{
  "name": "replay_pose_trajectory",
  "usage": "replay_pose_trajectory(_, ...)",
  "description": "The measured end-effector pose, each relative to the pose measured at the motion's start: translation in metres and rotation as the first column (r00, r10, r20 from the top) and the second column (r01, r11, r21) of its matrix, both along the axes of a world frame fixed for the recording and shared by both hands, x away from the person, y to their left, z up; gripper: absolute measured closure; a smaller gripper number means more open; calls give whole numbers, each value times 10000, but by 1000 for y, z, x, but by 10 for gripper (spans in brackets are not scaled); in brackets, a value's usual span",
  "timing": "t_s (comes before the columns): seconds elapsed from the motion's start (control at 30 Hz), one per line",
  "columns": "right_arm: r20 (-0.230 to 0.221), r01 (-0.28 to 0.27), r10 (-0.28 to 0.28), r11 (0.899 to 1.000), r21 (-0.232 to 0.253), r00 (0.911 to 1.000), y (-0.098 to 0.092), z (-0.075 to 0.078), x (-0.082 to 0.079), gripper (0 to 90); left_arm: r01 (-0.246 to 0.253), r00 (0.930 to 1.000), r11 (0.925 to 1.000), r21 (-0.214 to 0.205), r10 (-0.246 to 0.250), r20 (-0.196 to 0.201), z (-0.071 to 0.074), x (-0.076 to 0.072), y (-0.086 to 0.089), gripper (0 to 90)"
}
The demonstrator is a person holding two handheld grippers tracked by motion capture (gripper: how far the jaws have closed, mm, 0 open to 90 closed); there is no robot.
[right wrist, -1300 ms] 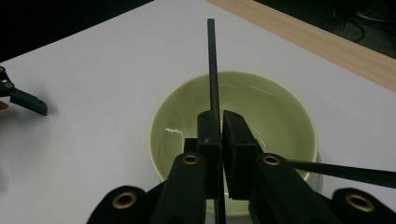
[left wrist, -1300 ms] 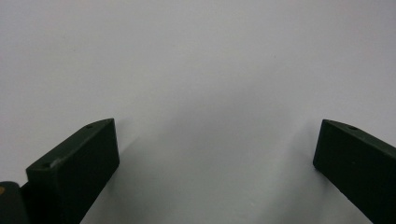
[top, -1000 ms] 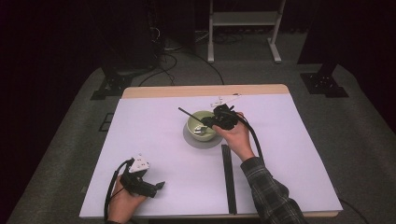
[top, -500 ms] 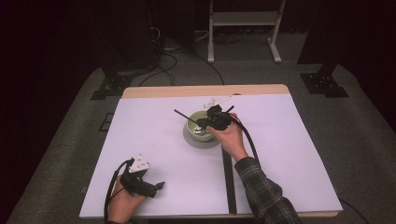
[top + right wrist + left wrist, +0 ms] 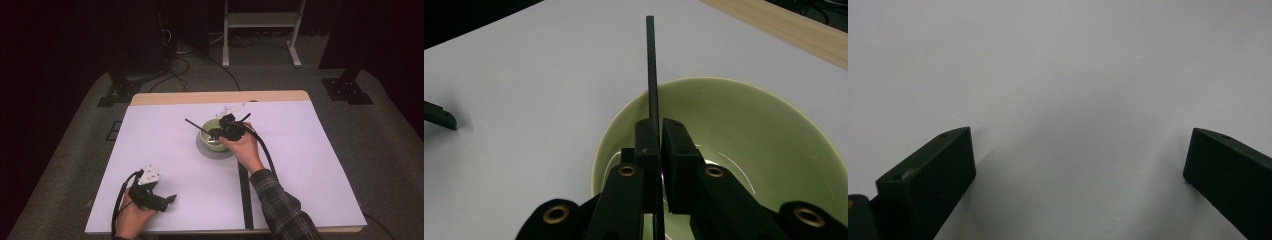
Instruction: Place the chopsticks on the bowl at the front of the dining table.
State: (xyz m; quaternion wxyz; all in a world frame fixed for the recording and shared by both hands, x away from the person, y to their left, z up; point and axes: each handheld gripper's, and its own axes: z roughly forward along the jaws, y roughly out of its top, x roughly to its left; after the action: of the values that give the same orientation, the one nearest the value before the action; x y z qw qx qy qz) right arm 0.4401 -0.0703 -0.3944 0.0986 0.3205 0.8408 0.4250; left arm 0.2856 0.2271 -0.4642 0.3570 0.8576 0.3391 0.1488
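— Stick (image 5: 652,75), the thin black one: where does it sit against the jaws?

— Clamped between the two jaws of the right gripper (image 5: 660,127). In the right gripper view they are pressed together on it, and it runs straight up out of the gap, past their tips.

— And below it?

— A pale green bowl (image 5: 774,145) lies under the jaws; the stick's far end reaches beyond the bowl's rim, over the white table (image 5: 524,75). In the high view the stick (image 5: 196,125) slants up and left from the right gripper (image 5: 216,133), which is held over the bowl (image 5: 214,145) near the middle of the table.

— The other hand?

— The left gripper (image 5: 170,199) rests near the table's front left corner, well apart from the bowl. Its jaws stand wide apart with bare white table (image 5: 1073,100) between them.
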Motion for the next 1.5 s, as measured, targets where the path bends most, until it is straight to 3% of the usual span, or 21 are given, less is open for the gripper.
replay_pose_trajectory(0.13,70,-34,34,10000,62,10000,-1,0,0,850,0,10000,10000,0,0,0,0,0,0,0)
replay_pose_trajectory(0.2,132,-39,36,9997,245,9999,-1,2,0,784,1,10000,10000,-3,-1,0,0,0,0,0)
replay_pose_trajectory(0.73,426,72,-92,9989,468,9990,-20,14,-11,751,11,10000,10000,23,-11,8,0,0,0,0)
replay_pose_trajectory(1.1,612,-26,-3,9989,471,9981,-51,27,-32,731,4,10000,10000,10,-4,25,0,0,0,0)
replay_pose_trajectory(1.5,860,516,-556,9975,483,9947,-93,29,-50,678,1,10000,10000,22,-1,32,0,0,0,0)
